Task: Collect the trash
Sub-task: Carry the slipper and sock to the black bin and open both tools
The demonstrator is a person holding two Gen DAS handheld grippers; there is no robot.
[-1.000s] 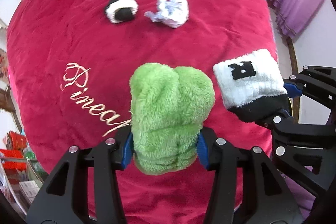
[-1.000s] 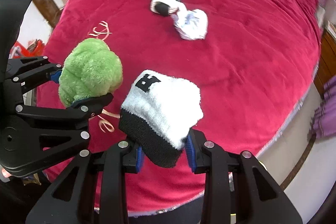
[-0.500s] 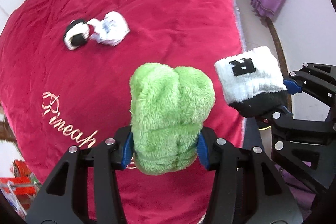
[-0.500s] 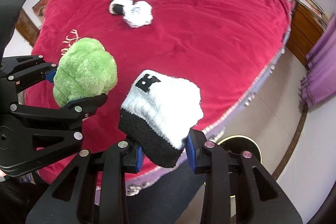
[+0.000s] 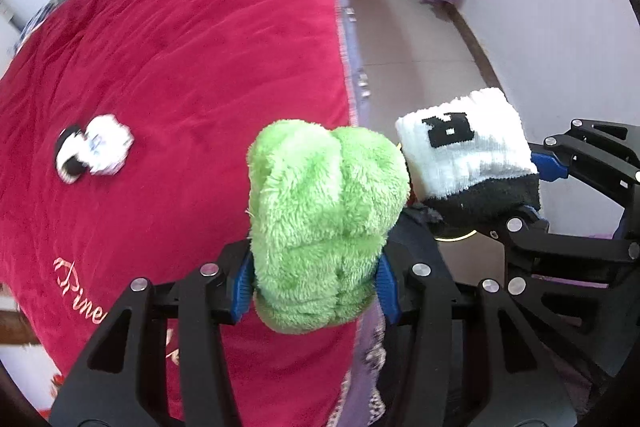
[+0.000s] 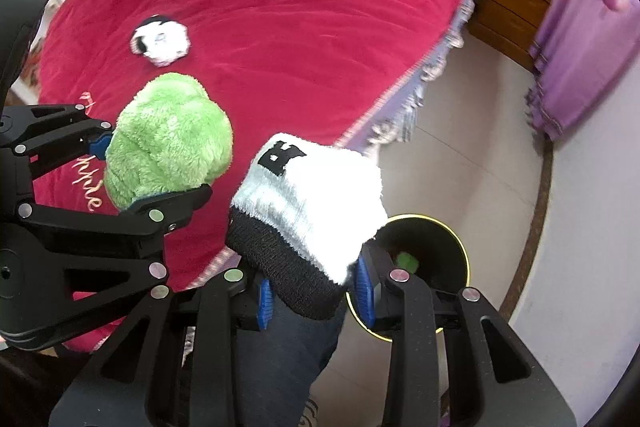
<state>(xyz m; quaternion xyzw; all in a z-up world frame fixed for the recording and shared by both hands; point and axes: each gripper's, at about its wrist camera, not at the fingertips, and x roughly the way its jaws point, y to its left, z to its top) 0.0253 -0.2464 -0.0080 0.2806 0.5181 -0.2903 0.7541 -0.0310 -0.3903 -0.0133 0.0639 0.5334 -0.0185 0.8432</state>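
Change: both grippers swung off the bed toward its edge since a second ago; floor and bin now in view, both loads unchanged in the grip.
Green item: fuzzy green bundle (image 5: 324,227) clamped between the blue pads of the left gripper (image 5: 316,285), held in the air over the bed edge; also seen at left in the right wrist view (image 6: 168,135).
White item: white and black rolled sock (image 6: 308,211) with a black block letter on the white part, pinched at its black cuff by the right gripper (image 6: 316,293), held in the air just beside the green bundle; touching or not, cannot tell.
Fingers: both pairs clenched on their loads.
Bin: black trash bin (image 6: 444,239) with yellow rim on the floor, below and right of the sock, partly hidden by the right fingers; something small and green (image 6: 408,261) inside.
Left on bed: crumpled white paper ball (image 5: 108,145) touching a small black and white rolled sock (image 5: 70,157), well apart from both grippers.
Bed: red blanket (image 5: 200,47) with light cursive embroidery (image 5: 78,295) near the lower left.
Room: purple curtain (image 6: 580,39), wooden cabinet (image 6: 508,11), pale tile floor (image 5: 404,35).
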